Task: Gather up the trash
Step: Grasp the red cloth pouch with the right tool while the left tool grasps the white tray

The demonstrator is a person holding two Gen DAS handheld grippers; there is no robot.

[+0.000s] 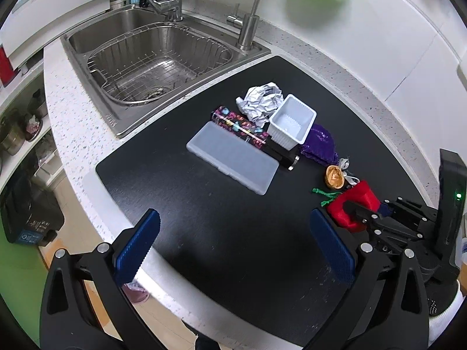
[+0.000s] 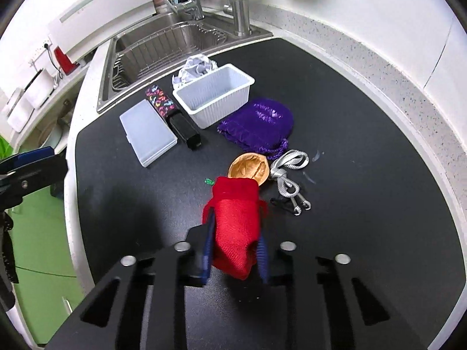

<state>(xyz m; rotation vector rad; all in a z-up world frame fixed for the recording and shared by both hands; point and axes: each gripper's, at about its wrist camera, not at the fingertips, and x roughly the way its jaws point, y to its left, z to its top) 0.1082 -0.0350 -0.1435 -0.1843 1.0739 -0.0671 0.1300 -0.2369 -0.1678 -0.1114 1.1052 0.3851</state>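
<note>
Right now my right tool (image 2: 235, 250) is squeezing its blue pads against both sides of the red pouch (image 2: 236, 227), which is lying on the black mat (image 2: 364, 175) covering the tabletop (image 2: 379, 67). Just beyond the pouch's mouth a walnut shell (image 2: 248, 169) is sitting, with a grey cord (image 2: 287, 172) beside it and a purple pouch (image 2: 259, 125) farther out. Past those, a white bin (image 2: 214, 97) is standing upright with crumpled foil (image 2: 197, 67) behind it, and a patterned black box (image 2: 172, 115) and a clear flat case (image 2: 147, 132) are lying to its left. My left tool (image 1: 233, 239) is hovering wide open, holding nothing, over the mat's near edge, well apart from the sink (image 1: 151, 58).
</note>
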